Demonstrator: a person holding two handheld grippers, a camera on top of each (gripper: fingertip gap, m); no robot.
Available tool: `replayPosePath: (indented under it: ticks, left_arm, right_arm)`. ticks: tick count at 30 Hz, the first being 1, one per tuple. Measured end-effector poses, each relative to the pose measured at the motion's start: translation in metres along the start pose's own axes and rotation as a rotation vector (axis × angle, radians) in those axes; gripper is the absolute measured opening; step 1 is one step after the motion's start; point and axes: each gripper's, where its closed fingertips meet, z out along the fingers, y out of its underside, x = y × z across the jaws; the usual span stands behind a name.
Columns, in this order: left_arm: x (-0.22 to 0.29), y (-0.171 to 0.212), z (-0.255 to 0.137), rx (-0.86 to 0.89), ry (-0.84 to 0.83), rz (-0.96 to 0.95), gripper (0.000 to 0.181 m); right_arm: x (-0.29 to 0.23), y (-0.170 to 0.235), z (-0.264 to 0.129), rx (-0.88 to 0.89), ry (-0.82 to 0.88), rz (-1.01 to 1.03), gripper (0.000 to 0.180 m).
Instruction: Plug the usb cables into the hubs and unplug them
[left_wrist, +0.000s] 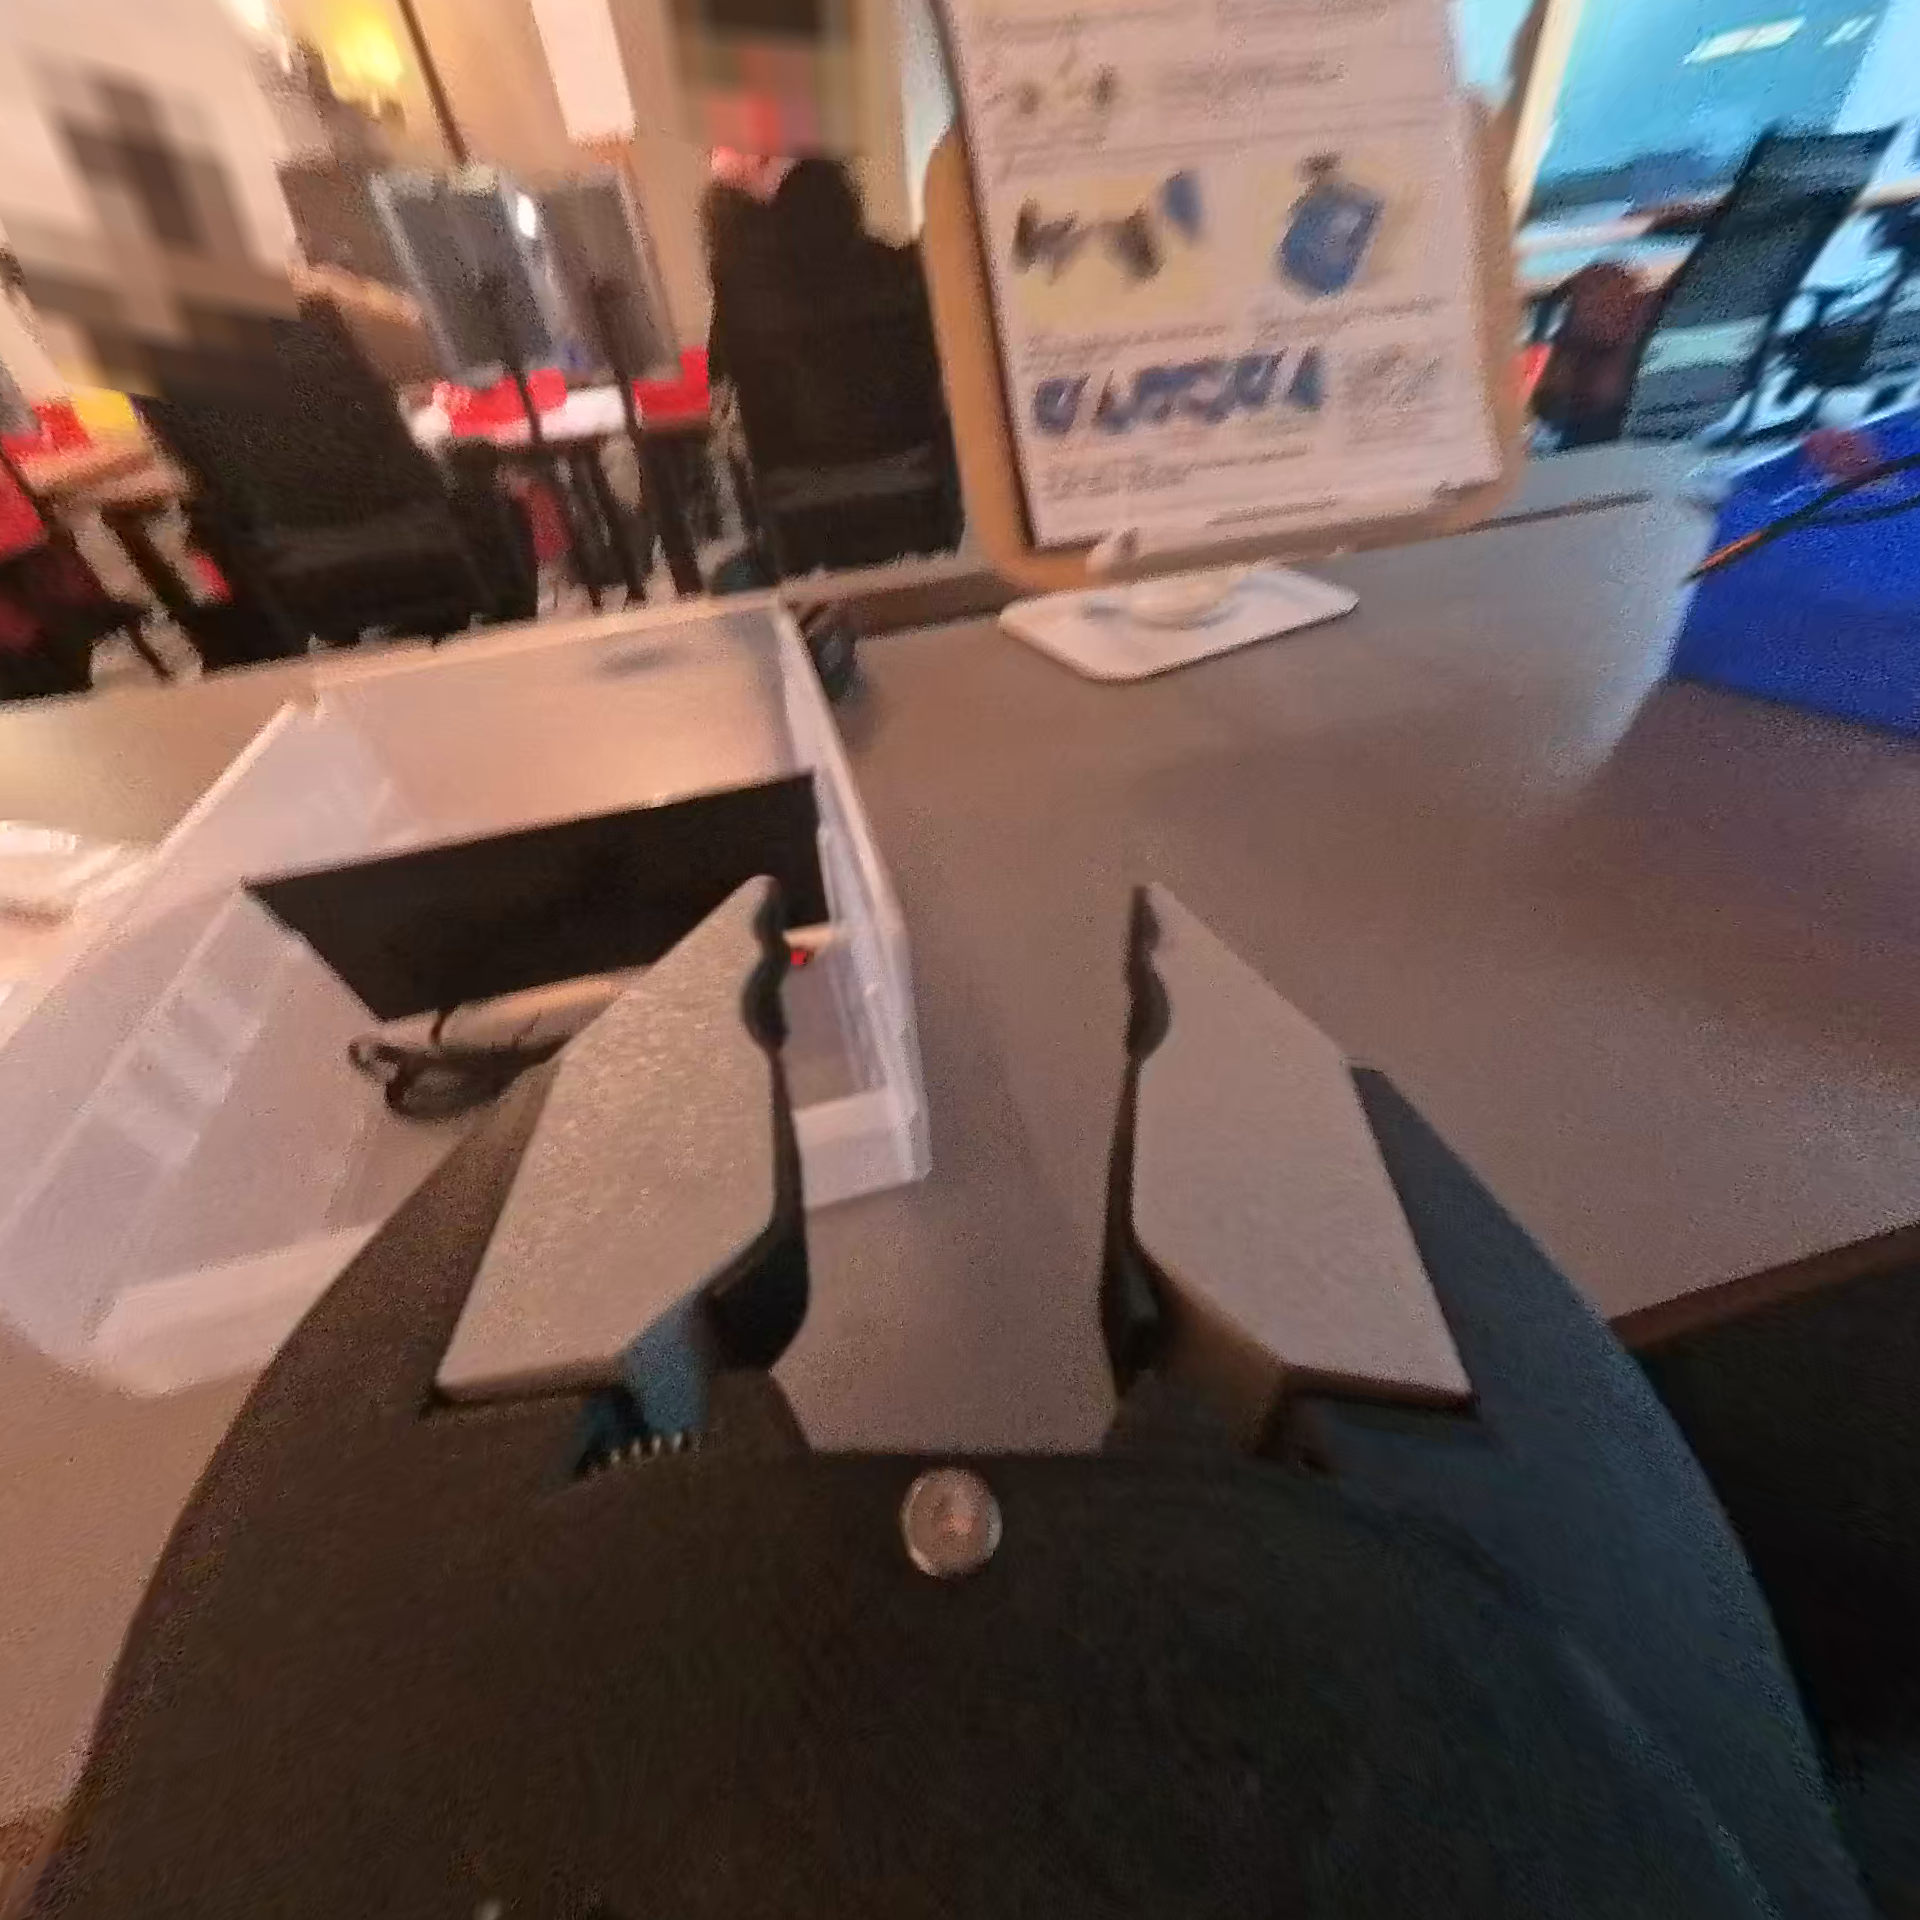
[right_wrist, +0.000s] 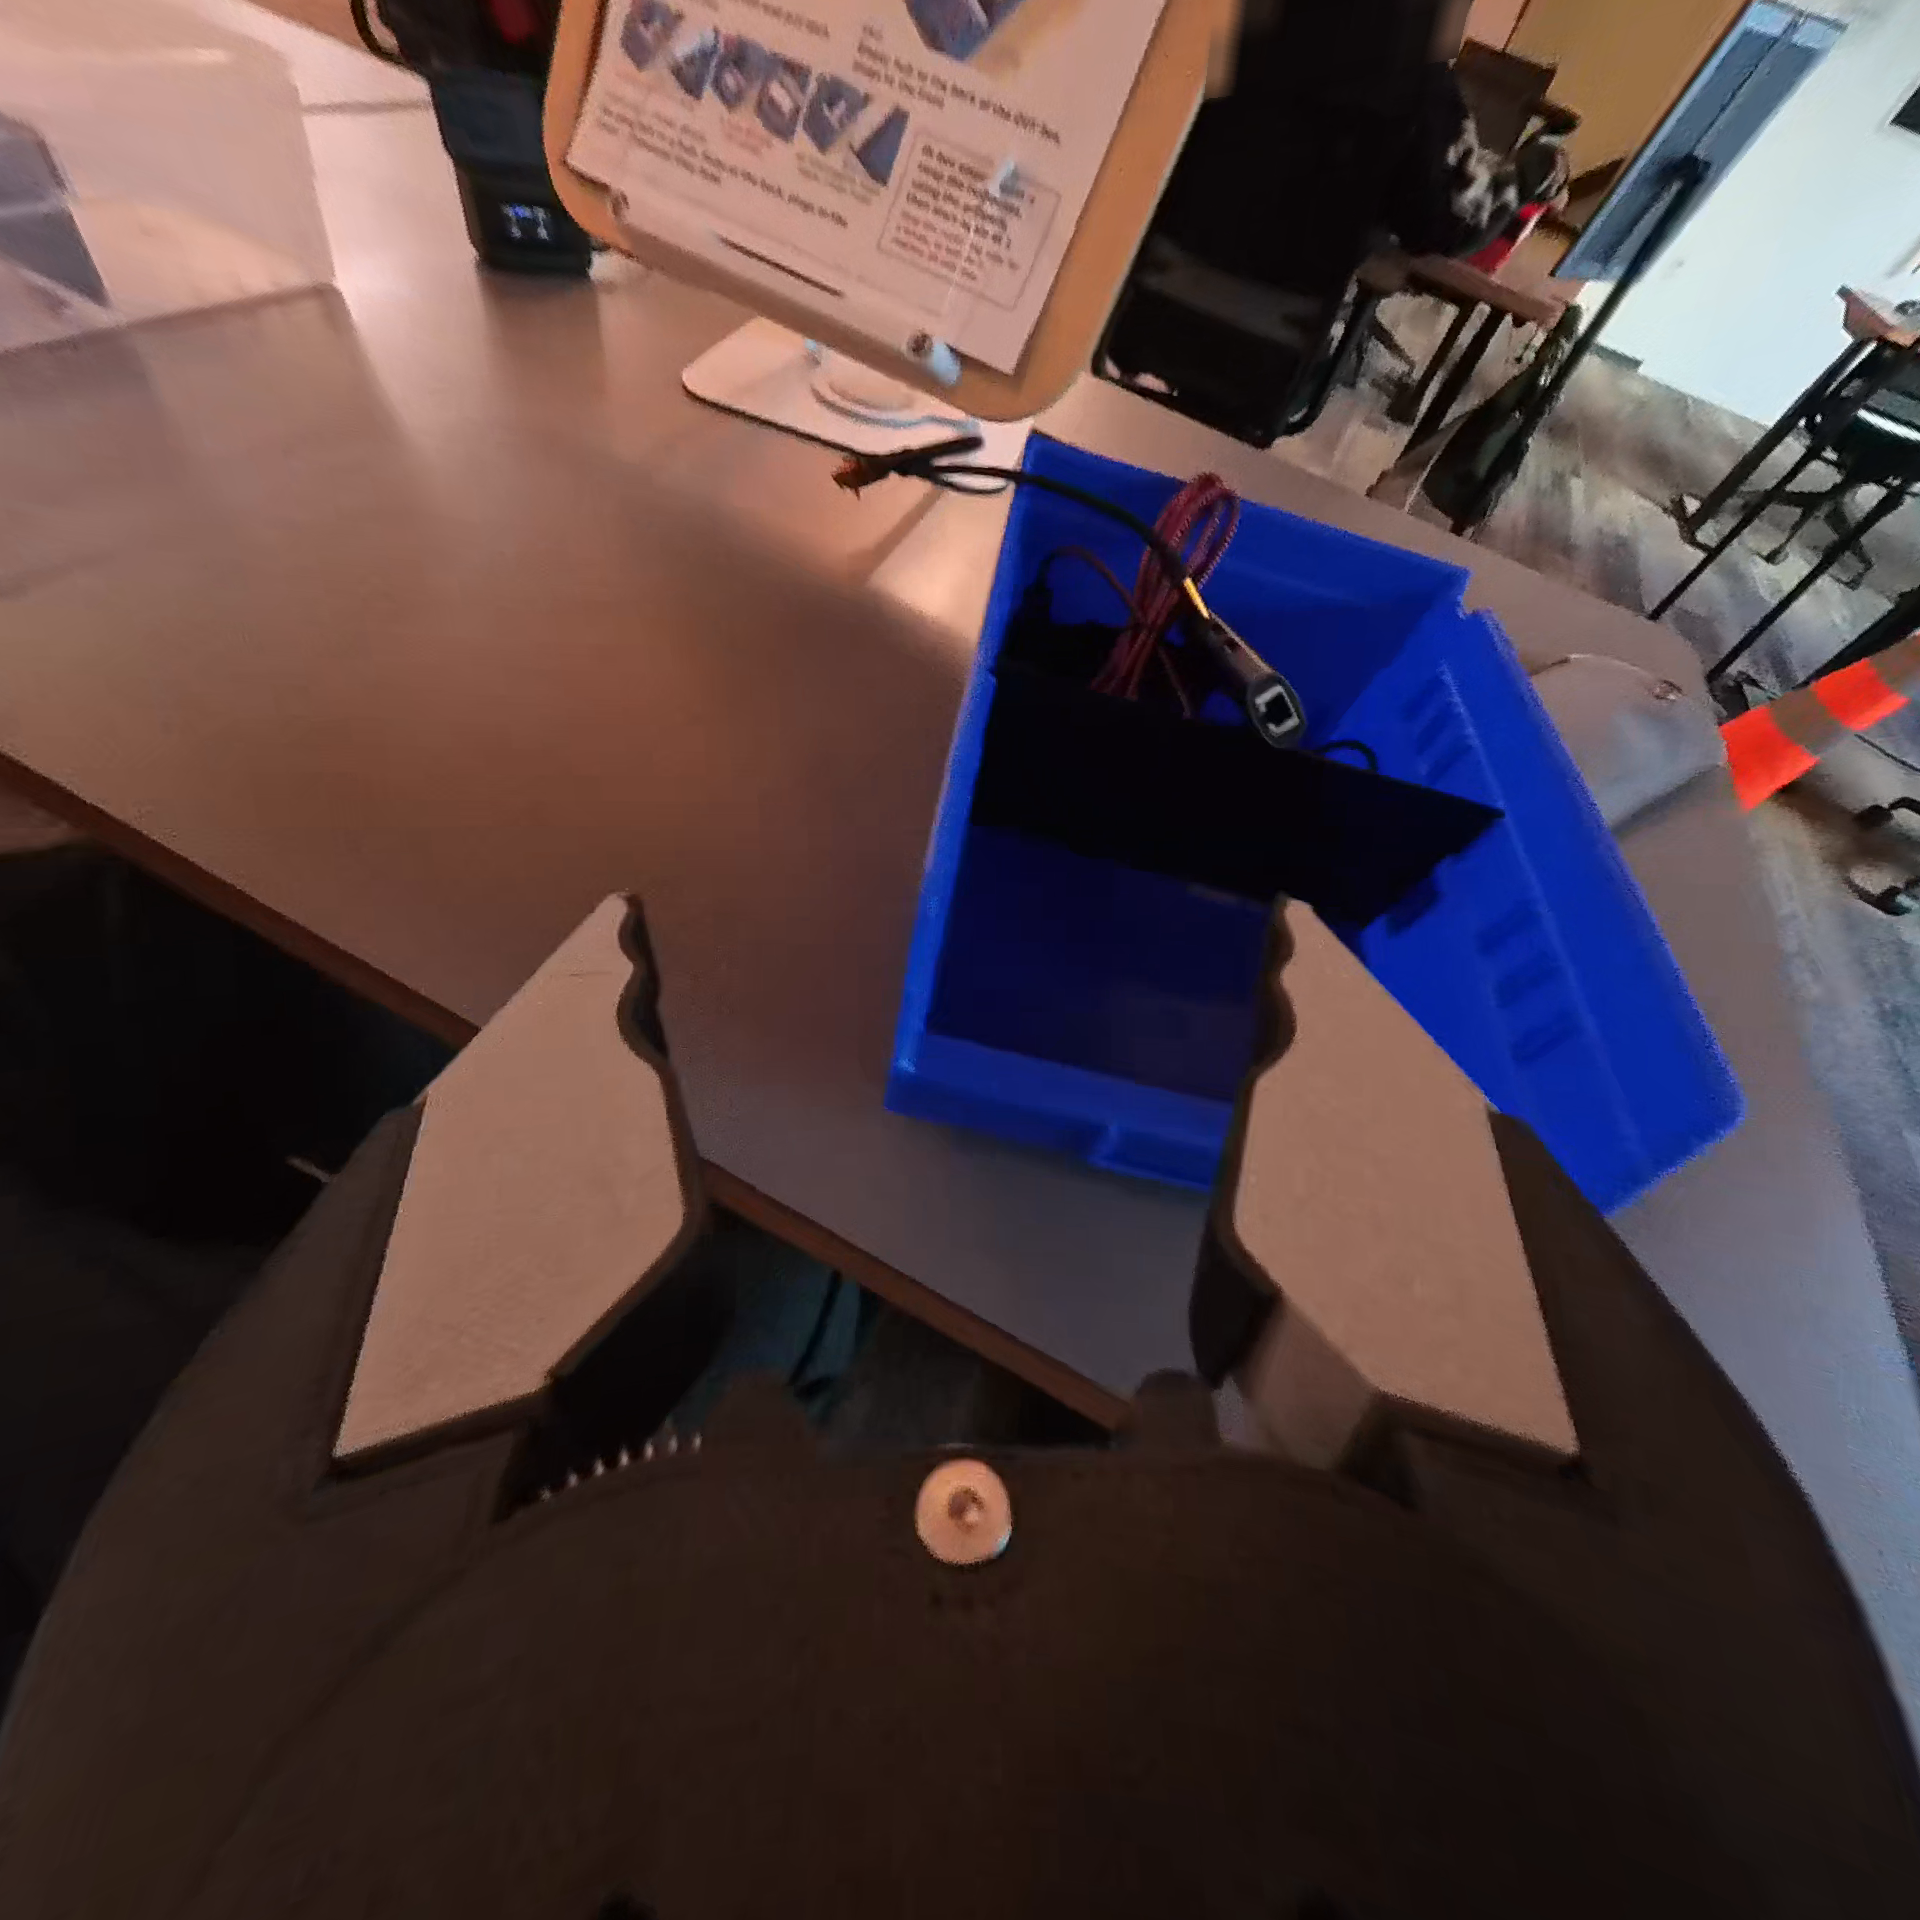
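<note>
Both tongs, left tongs (left_wrist: 951, 914) and right tongs (right_wrist: 956, 925), hang spread and empty above the grey worktop (left_wrist: 1351, 831), so nothing is plugged yet. The braided red cable (right_wrist: 1174, 582) lies behind the black divider (right_wrist: 1195, 790) in the blue plastic bin (right_wrist: 1507, 935); a dark cable (left_wrist: 447, 1070) lies in the clear plastic box (left_wrist: 852, 935). No hub is clearly visible. Next, I judge, comes reaching down for a connector.

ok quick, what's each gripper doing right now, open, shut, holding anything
Left gripper: open, holding nothing, over the table beside the clear bin.
Right gripper: open, holding nothing, in front of the blue bin.
</note>
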Motion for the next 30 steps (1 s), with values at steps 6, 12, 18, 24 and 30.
replayPosePath:
  ticks: [6, 12, 18, 24, 30]
  left_arm:
    - [-0.01, 0.053, 0.05, -0.225, -0.042, -0.028, 0.081]
    - [-0.042, 0.068, 0.074, -0.255, -0.23, 0.247, 0.005]
    - [-0.071, 0.061, 0.047, -0.173, -0.167, 0.168, 0.004]
    - [-0.089, 0.009, 0.014, -0.094, -0.19, 0.16, 0.004]
    - [-0.079, -0.055, -0.02, 0.053, -0.216, 0.221, 0.004]
  right_arm:
    - [-0.003, 0.021, 0.06, -0.113, 0.109, -0.042, 0.121]
    - [-0.009, 0.059, 0.082, -0.32, 0.108, -0.07, 0.003]
    - [-0.03, 0.056, 0.078, -0.319, 0.102, -0.089, 0.004]
    - [-0.087, 0.036, 0.095, -0.32, 0.051, -0.003, 0.008]
    - [-0.194, -0.005, 0.133, -0.27, -0.071, 0.016, 0.012]
